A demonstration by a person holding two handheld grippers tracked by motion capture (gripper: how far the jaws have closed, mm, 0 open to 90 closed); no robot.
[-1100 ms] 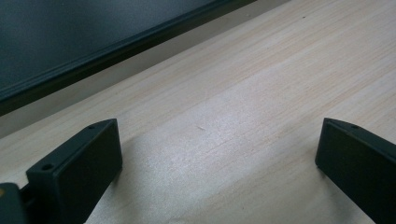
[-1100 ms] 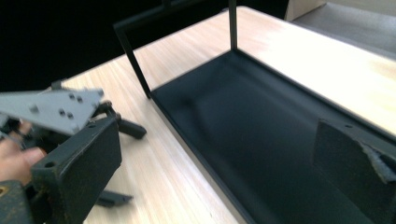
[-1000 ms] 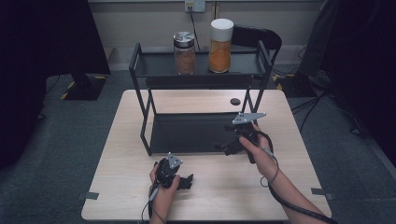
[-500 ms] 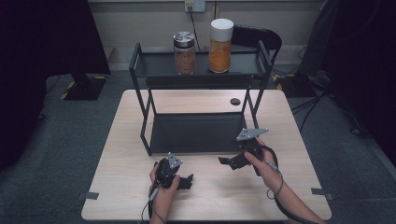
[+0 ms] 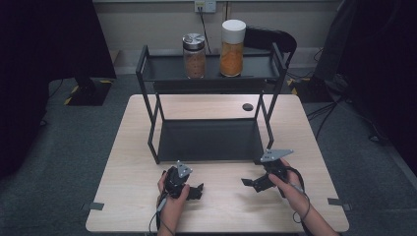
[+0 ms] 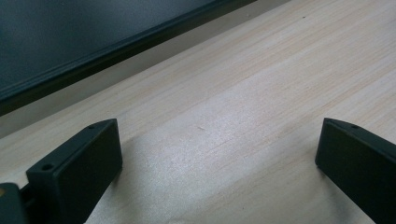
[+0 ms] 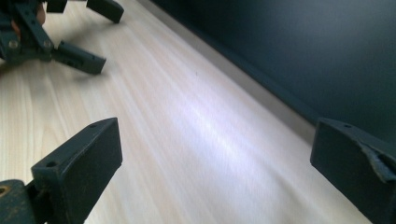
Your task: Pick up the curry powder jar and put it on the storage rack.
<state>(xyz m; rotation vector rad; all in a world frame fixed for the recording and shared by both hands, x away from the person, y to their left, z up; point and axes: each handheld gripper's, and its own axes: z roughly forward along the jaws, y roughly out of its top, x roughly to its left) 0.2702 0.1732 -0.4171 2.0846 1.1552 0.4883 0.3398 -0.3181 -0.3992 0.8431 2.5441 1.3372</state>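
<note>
On the near half of the wooden desk (image 5: 128,162), both grippers rest low with nothing between their fingers. From above, the left gripper (image 5: 196,191) lies close to the front edge, wrapped by the person's left hand (image 5: 172,199); its own view shows the fingers (image 6: 79,172) spread wide over bare wood, with the dark lower tray of the rack along the top. To its right the right gripper (image 5: 248,182) sits just in front of the black metal rack (image 5: 150,123), its fingers (image 7: 79,168) also spread wide and pointing toward the left gripper. Well beyond both, on the rack's upper shelf, two jars stand side by side: a silver-lidded jar (image 5: 194,55) and a taller white-lidded jar (image 5: 232,48)
</note>
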